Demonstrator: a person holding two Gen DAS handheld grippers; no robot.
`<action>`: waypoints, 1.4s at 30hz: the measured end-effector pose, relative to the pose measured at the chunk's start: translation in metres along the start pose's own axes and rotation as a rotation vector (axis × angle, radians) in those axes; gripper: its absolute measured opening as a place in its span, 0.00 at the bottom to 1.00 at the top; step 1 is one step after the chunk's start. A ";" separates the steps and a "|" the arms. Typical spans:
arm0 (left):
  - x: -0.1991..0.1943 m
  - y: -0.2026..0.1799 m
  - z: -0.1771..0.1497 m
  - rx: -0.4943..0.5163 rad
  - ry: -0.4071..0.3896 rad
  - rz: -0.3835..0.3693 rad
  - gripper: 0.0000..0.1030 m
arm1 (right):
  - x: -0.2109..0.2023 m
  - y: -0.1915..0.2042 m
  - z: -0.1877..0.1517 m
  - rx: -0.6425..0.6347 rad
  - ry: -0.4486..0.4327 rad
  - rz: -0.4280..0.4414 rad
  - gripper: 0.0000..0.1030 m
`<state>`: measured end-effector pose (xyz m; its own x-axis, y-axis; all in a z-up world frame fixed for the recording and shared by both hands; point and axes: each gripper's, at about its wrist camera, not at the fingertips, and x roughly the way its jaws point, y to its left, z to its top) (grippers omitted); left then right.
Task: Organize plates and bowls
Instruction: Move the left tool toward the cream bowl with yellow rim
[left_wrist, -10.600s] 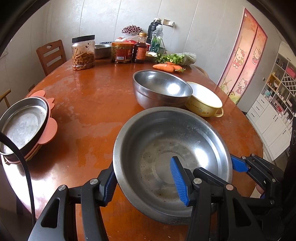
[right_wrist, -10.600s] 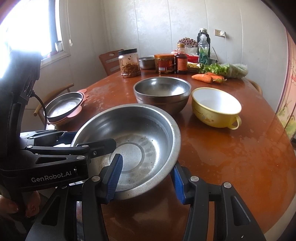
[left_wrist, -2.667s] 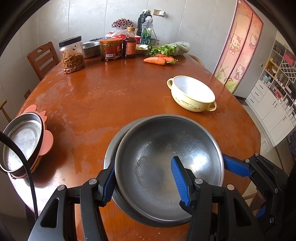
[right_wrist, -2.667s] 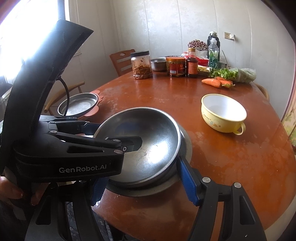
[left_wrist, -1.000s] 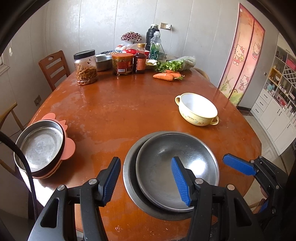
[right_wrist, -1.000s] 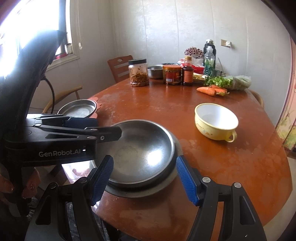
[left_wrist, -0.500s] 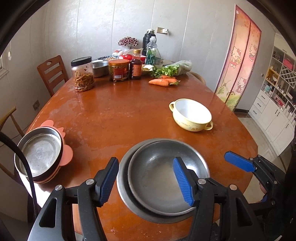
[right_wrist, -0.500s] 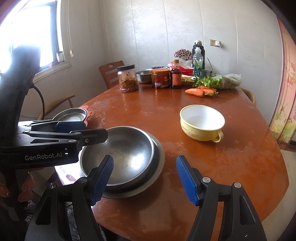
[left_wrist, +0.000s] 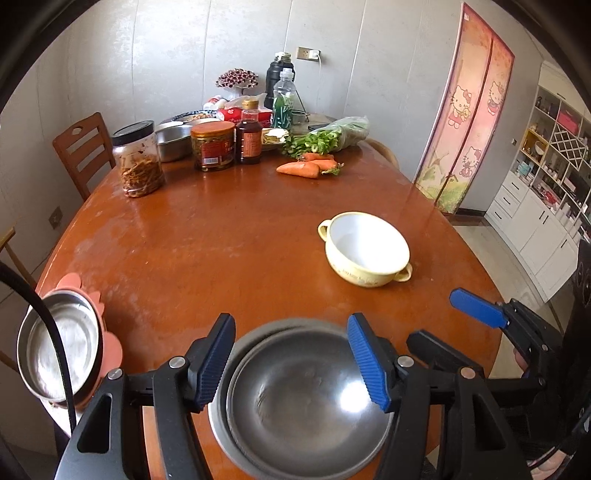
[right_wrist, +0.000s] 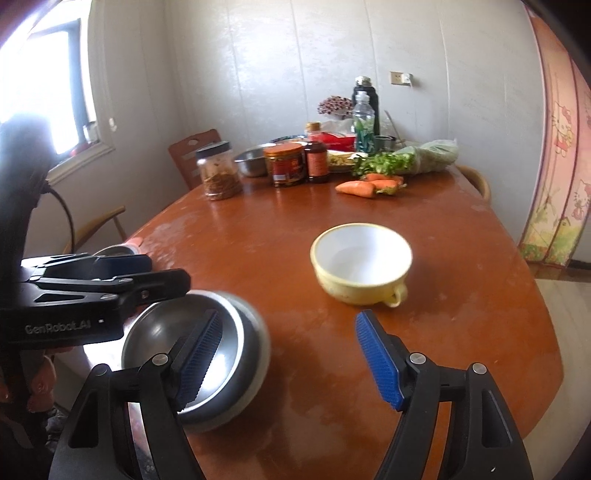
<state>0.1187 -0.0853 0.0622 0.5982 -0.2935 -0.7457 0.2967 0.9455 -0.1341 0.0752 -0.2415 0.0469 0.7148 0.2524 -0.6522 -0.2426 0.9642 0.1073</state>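
Round reddish-brown wooden table (left_wrist: 229, 236), jars and carrots crowding its far edge. Two nested steel bowls (left_wrist: 306, 402) at the near edge; yellow two-handled ceramic bowl (left_wrist: 365, 249) beyond. Left gripper (left_wrist: 291, 363) above the nest, parted, empty; right gripper (right_wrist: 286, 354) opening, holding nothing.

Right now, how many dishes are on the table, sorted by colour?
Steel: 4 (inner bowl, outer bowl, left-edge dish, back bowl)
Yellow: 1 (yellow bowl)
Pink: 1 visible (pink plate)
Total: 6
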 end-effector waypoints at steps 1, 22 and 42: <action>0.001 -0.001 0.004 0.002 0.004 -0.004 0.61 | 0.001 -0.002 0.004 0.001 0.000 -0.006 0.74; 0.066 -0.022 0.065 0.007 0.151 -0.047 0.61 | 0.057 -0.092 0.059 0.084 0.083 -0.144 0.74; 0.136 -0.025 0.074 -0.018 0.312 -0.024 0.61 | 0.116 -0.122 0.060 0.107 0.175 -0.097 0.66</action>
<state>0.2478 -0.1596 0.0127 0.3333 -0.2607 -0.9061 0.2930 0.9421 -0.1632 0.2270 -0.3245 0.0031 0.6048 0.1491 -0.7823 -0.1003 0.9888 0.1109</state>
